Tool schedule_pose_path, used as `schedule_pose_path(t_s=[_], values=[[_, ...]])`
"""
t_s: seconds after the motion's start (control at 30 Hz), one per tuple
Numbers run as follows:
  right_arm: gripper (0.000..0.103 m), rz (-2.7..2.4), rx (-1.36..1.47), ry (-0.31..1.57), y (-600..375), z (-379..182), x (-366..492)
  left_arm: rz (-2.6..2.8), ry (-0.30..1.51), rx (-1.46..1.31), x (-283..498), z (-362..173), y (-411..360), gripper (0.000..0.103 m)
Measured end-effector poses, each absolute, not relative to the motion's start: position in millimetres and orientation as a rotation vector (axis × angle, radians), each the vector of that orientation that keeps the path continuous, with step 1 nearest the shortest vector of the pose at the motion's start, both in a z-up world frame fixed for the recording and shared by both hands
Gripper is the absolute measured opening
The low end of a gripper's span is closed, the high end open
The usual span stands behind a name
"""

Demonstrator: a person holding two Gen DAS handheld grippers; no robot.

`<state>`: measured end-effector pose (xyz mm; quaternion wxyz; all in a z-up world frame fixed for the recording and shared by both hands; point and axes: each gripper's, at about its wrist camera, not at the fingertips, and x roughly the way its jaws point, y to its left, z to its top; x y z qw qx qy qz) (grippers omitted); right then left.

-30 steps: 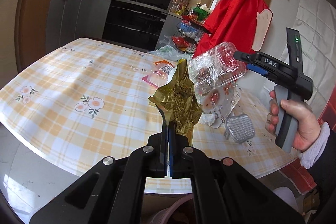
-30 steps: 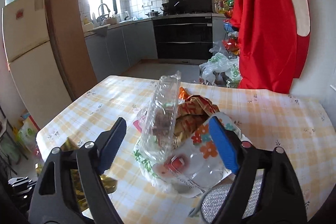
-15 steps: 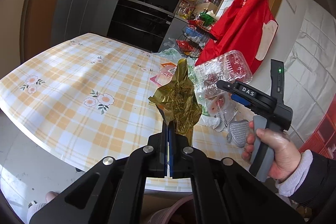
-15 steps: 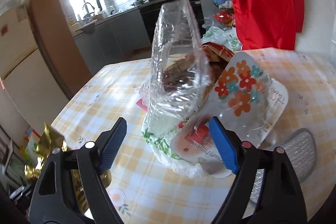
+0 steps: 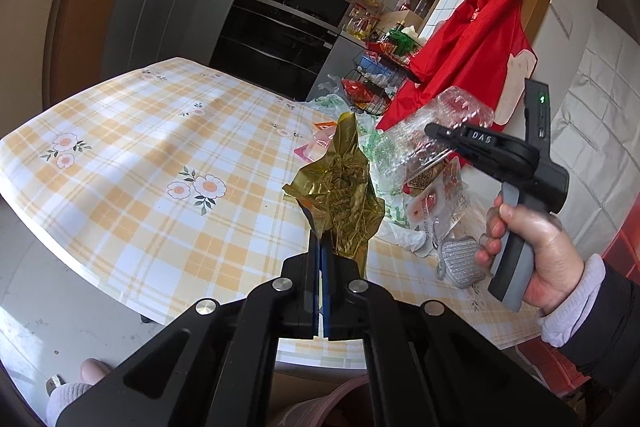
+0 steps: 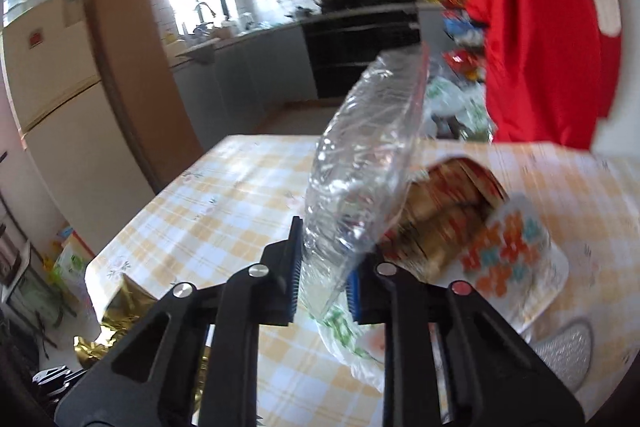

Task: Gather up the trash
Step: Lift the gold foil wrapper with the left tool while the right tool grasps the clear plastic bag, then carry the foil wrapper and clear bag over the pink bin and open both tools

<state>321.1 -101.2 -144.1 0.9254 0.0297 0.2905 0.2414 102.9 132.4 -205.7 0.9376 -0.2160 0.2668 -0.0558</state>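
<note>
My left gripper [image 5: 323, 251] is shut on a crumpled gold foil wrapper [image 5: 340, 191] and holds it up over the table's near edge. My right gripper [image 6: 323, 267] is shut on a clear plastic clamshell container [image 6: 360, 171], which stands up between its blue pads. In the left wrist view the right gripper [image 5: 436, 131] holds the clamshell [image 5: 424, 143] above a pile of trash [image 5: 424, 203]. The pile has a flowered plastic lid [image 6: 508, 251], an orange printed wrapper [image 6: 452, 203] and a green-printed bag [image 6: 344, 335]. The gold wrapper also shows in the right wrist view [image 6: 116, 323].
The table [image 5: 140, 163] has a yellow checked cloth with flowers. A silver ridged pad [image 5: 460, 263] lies by the pile. A red apron [image 5: 476, 51] hangs on the wall at the right. Kitchen cabinets and an oven [image 5: 272, 31] stand behind. A pink wrapper [image 5: 316, 147] lies farther back.
My right gripper has closed on the clear clamshell, which it straddled open before. The left gripper still holds the gold wrapper in much the same place.
</note>
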Motion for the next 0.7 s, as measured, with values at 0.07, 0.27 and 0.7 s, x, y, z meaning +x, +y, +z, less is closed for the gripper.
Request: schedule_pose_path(t_s=[0.07, 0.27, 0.7], values=[[0.019, 0.517, 0.046, 0.571, -98.2, -132.0, 315.7, -0.114, 0.537, -0.44, 101.9, -202.8, 132.5, 0.001], [0.018, 0.561, -0.021, 0.512, -96.4, -102.5, 294.0, -0.121, 0.505, -0.428, 96.3, -189.6, 131.6, 0.001], [0.017, 0.636, -0.047, 0.394, -118.4, -26.5, 230.7, -0.179, 0.437, -0.373, 62.7, -145.3, 112.0, 0.001]])
